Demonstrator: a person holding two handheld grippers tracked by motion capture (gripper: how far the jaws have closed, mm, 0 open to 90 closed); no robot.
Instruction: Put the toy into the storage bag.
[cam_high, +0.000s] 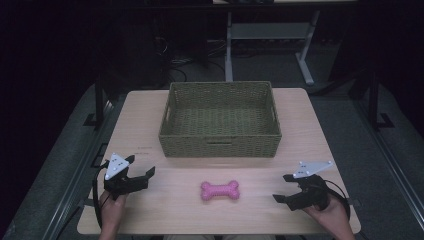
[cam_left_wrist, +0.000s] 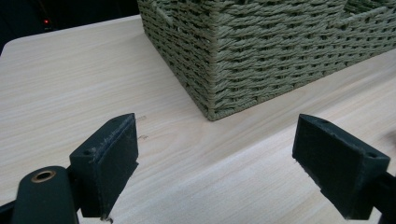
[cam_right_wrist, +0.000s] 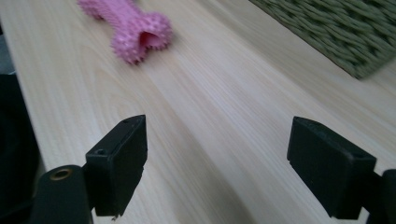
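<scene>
A pink spiky bone-shaped toy (cam_high: 220, 190) lies on the light wooden table (cam_high: 310, 130), in front of a green woven basket (cam_high: 220, 142). My left gripper (cam_high: 141, 166) rests at the table's front left, open and holding nothing, its jaws pointing toward the basket's near corner (cam_left_wrist: 219, 70). In the left gripper view the jaws stand wide apart around bare wood (cam_left_wrist: 217, 140). My right gripper (cam_high: 281, 187) sits at the front right, open and pointing left toward the toy. In the right gripper view the toy (cam_right_wrist: 133, 25) lies well beyond the spread jaws (cam_right_wrist: 217, 135).
The basket looks empty inside and has a handle slot in its front wall. A corner of the basket (cam_right_wrist: 345, 28) appears at the upper right of the right gripper view. Beyond the table stand desk legs (cam_high: 228, 50) and cables on a dark floor.
</scene>
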